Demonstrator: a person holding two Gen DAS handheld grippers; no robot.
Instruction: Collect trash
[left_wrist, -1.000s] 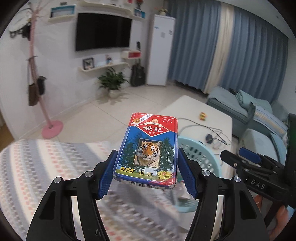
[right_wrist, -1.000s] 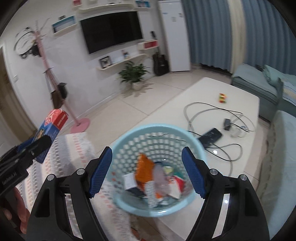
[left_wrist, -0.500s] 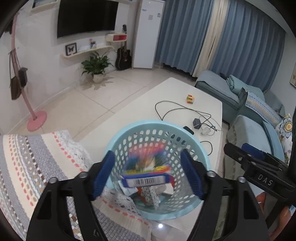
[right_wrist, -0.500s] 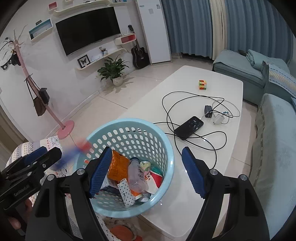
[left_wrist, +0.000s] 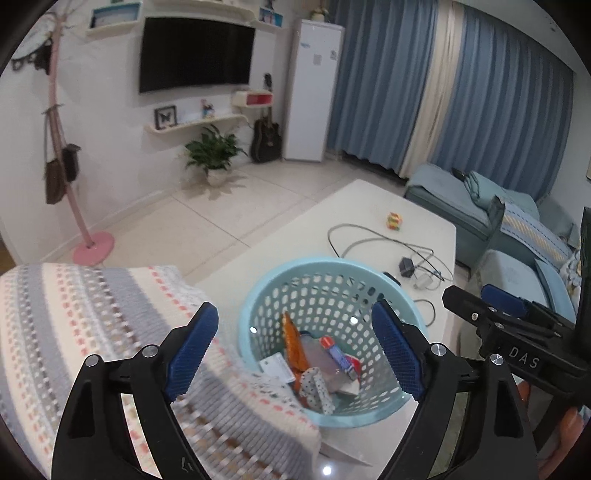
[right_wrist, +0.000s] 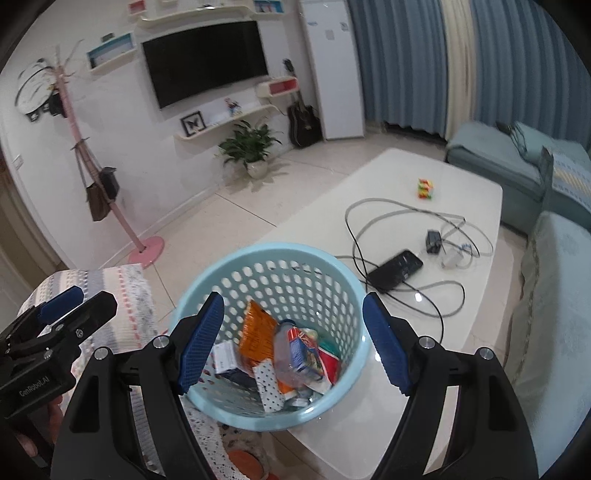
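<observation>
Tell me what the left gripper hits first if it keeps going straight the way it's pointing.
Probably the light blue basket: the left gripper, jaws opening with nothing between them, points down into its mouth, so it would likely meet the trash pile inside. Depth is unclear; the near rim might come first.

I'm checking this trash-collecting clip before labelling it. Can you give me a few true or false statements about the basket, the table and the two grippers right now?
1. The light blue perforated plastic basket stands on the white table and holds several wrappers and boxes. True.
2. The left gripper is clamped on a playing-card box. False: its jaws are opening with nothing between them; the blue tiger-print card box lies in the basket.
3. A black phone lies on the table beside grey cables. True.
4. The right gripper grips the basket rim. False: its jaws stand open above the basket, touching nothing.
5. A small multicoloured cube sits inside the basket. False: it stands on the table, far from the basket.
</observation>
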